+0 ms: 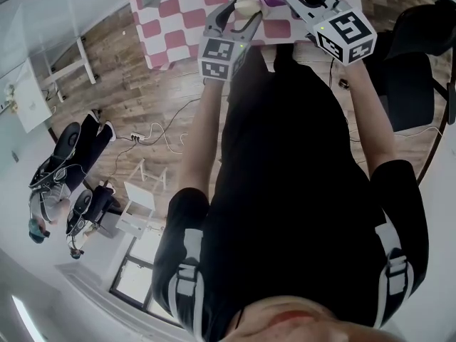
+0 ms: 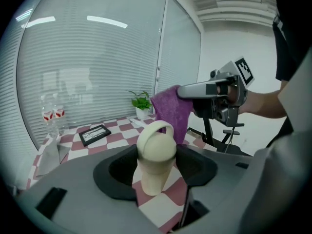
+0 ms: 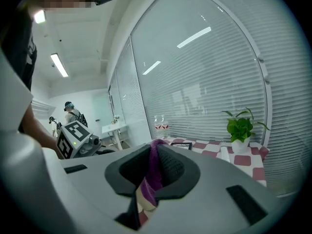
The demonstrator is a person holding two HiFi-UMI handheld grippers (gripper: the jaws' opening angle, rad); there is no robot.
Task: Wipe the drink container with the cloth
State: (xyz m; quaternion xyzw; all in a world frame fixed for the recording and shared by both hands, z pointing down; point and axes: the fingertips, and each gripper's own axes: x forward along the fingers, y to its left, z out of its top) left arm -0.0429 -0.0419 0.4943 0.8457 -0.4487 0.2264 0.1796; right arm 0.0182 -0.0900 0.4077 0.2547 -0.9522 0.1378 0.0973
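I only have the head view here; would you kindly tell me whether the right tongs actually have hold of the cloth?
Observer: Yes. In the right gripper view the right tongs are closed on the purple cloth, which is pinched between them.
Operator: Thank you. Is the drink container gripped as well?
Observer: The left gripper view shows the left tongs closed on the cream drink container, which has a loop handle on its lid.
Operator: What stands beyond it?
Observer: A potted plant, at the far edge of the checked table.
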